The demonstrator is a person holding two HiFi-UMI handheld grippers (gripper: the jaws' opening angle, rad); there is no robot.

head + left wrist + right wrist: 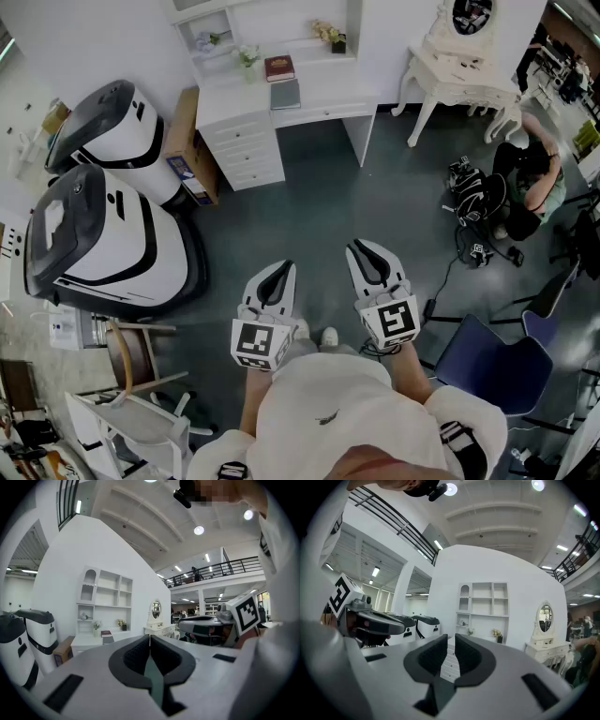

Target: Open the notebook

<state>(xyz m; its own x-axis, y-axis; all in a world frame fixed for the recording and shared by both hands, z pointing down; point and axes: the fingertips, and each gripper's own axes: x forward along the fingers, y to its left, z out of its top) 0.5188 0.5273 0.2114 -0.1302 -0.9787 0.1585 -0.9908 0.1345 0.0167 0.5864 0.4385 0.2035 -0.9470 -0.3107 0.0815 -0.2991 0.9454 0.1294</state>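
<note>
A thin grey notebook [285, 94] lies on the far white desk [225, 101]; its light cover likely lifts best at the free edge. The left hand-held gripper [277, 274] is pressed together, the right hand-held gripper [366, 253] slightly parted, both empty.

The left claw [149, 638] fills the lower frame, its dark pads closed tip to tip with nothing between them. Beyond it a white bench [82, 643] stands under a shelf unit [105, 592]. On the bench lie a dark red book [106, 633] and, just in front, a flat grey book [108, 640]; either may be a notebook, too small to tell. A black-and-white machine [40, 637] stands at left beside a cardboard box [62, 650]. The right claw [187, 623], with its marker cube [246, 612], hangs at right.
</note>
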